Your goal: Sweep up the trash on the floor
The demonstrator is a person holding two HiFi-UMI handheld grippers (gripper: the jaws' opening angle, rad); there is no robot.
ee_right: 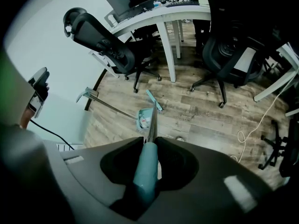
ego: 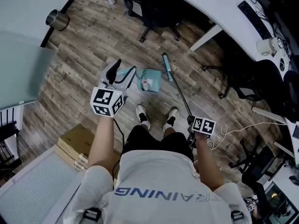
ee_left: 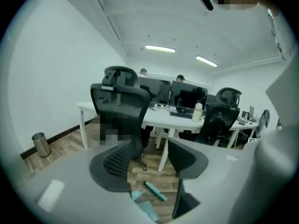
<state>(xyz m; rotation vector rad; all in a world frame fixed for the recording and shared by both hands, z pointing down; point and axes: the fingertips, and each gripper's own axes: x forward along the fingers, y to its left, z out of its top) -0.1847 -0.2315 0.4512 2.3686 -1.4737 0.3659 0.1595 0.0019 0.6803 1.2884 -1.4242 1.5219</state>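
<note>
Standing over a wood-plank floor (ego: 93, 45), I work two tools at once. My right gripper (ee_right: 148, 146) is clamped on the broom handle (ee_right: 144, 174), the teal grip filling the gap between its jaws. That lets one hand steer the long shaft from up here.

My left gripper (ee_left: 154, 158) has its jaws well apart with nothing between them. Through the gap I see only floor and the tools lying on it. In the head view it hangs just beside the top of the dustpan's handle (ee_right: 110, 105). I judge it is placed there to take that handle and steady or lift the pan.

Past my shoes (ego: 142, 115) sits the teal dustpan (ego: 151, 80), its mouth towards the broom head (ego: 167, 67), which rests on the floor just beside it. A white-and-red scrap of trash (ego: 146, 83) appears to lie inside the pan. I make out no other litter on the planks, so the sweeping looks close to done.

Farther off stand a black office chair (ego: 156, 6), a white desk (ego: 219, 3) and, by the wall, a metal bin (ego: 57, 19), the likely place for emptying the pan.
</note>
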